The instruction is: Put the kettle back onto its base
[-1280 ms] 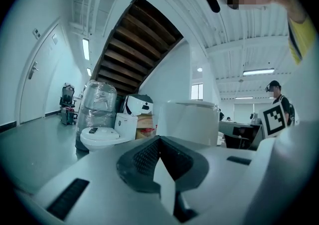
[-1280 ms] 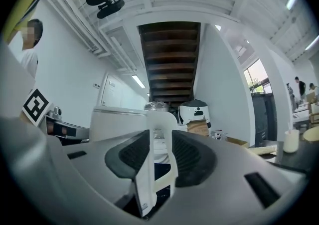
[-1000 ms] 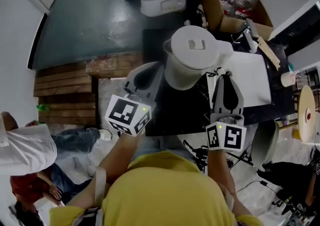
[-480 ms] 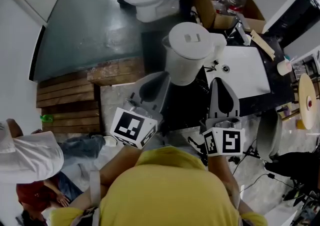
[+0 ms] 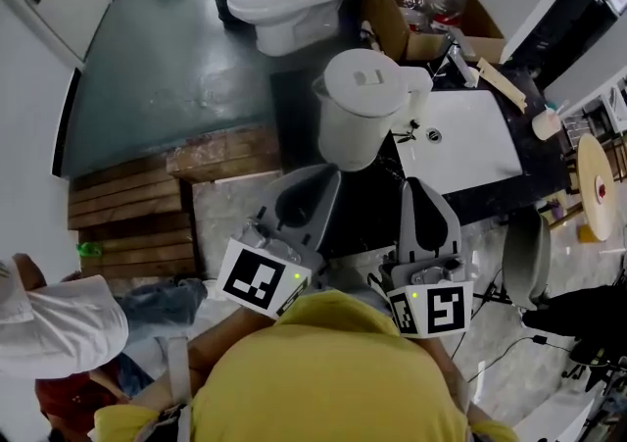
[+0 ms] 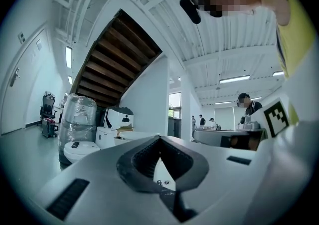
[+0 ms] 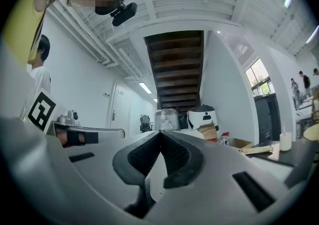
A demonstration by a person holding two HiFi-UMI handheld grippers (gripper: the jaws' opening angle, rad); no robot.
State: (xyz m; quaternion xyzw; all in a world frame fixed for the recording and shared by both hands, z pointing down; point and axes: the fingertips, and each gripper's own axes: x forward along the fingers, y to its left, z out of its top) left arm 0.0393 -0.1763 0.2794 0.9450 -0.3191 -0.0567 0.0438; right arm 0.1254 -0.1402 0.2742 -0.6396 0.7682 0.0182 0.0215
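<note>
Kettle [image 5: 358, 112] stands upright on dark counter [image 5: 367, 220], just left of white sink [image 5: 470, 136]; lid on, long axis vertical; handle [image 5: 419, 87] on the sink side. Base not visible, the kettle body covers whatever is under it; cannot tell if it is seated, though it looks level and set down.

Key relation: kettle lies straight ahead of both grippers, farther up the head view; left gripper [image 5: 329, 171] is the nearer one, tips just beside the kettle's lower wall, no contact seen; right gripper [image 5: 419, 181] sits off to the handle side, near but apart from the body.

Left gripper: jaws clenched tip to tip in its own view, nothing between them; only background through the gap behind the tips. Right gripper: same, pressed fully together, empty.

Judgement: neither gripper carries the kettle, so placing looks done or nearly so; if a re-seat is needed, the right gripper is lined up better for the handle and would have to spread its jaws first; risk is nudging the kettle with clenched tips.
</note>
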